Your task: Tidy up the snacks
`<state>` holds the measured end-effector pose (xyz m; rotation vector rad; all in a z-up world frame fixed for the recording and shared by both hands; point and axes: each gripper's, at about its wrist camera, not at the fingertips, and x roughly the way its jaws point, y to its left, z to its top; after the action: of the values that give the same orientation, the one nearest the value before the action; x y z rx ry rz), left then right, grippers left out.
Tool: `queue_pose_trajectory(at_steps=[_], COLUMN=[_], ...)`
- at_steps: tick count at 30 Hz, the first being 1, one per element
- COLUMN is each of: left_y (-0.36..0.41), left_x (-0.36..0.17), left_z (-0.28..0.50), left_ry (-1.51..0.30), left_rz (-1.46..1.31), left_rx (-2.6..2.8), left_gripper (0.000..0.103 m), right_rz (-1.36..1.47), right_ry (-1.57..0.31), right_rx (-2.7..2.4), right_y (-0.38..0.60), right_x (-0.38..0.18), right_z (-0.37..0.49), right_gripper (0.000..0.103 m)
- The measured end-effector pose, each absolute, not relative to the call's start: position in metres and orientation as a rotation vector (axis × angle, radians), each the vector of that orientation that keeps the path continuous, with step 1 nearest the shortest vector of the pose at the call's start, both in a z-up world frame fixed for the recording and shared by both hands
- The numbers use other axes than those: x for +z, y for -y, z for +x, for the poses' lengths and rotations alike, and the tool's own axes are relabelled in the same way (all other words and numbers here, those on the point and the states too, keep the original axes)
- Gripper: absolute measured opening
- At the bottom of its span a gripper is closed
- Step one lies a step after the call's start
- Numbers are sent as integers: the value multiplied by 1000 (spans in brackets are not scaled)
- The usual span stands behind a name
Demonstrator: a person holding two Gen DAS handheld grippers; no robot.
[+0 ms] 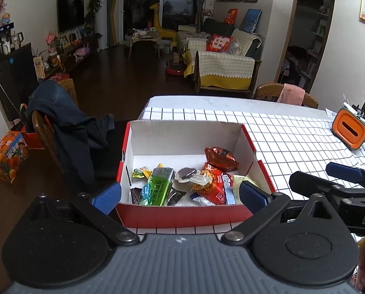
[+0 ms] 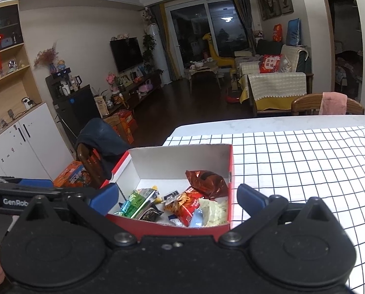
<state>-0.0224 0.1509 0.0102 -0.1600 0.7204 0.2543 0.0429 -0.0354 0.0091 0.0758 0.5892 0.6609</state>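
Note:
A red cardboard box (image 1: 180, 214) with a white inside stands on the checked tablecloth near the table's left edge; it also shows in the right wrist view (image 2: 180, 229). Several snacks lie in it: a green packet (image 1: 161, 186), a red-orange packet (image 1: 213, 186), a brown foil bag (image 1: 220, 159) and small sweets. My left gripper (image 1: 180, 197) is open and empty, its fingers just in front of the box's near wall. My right gripper (image 2: 177, 197) is open and empty, also before the box. It shows at the right of the left wrist view (image 1: 329, 178).
An orange and green holder (image 1: 351, 129) stands at the table's right. A wooden chair (image 1: 50, 137) draped with dark clothes is left of the box. Another chair (image 1: 285, 94) with a pink cloth is at the far end. An orange carton (image 1: 8, 156) lies on the floor.

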Motion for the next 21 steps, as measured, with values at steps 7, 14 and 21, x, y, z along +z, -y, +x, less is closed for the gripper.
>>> queue_pose_trajectory(at_steps=[7,14,21], left_y=[-149,-150,-151], left_x=[15,18,18], left_z=[-24,-25,-24], left_ry=[-691,-676,-687], left_rz=[-146,-145,-150], left_rx=[254,256,257], left_gripper=[103,103,103], right_rz=[74,69,68], right_ry=[-585,-584,-598], right_rx=[658,667,672], right_y=[36,34,34], right_x=[10,11,11], right_z=[45,47,50], right_gripper=[103,103,103])
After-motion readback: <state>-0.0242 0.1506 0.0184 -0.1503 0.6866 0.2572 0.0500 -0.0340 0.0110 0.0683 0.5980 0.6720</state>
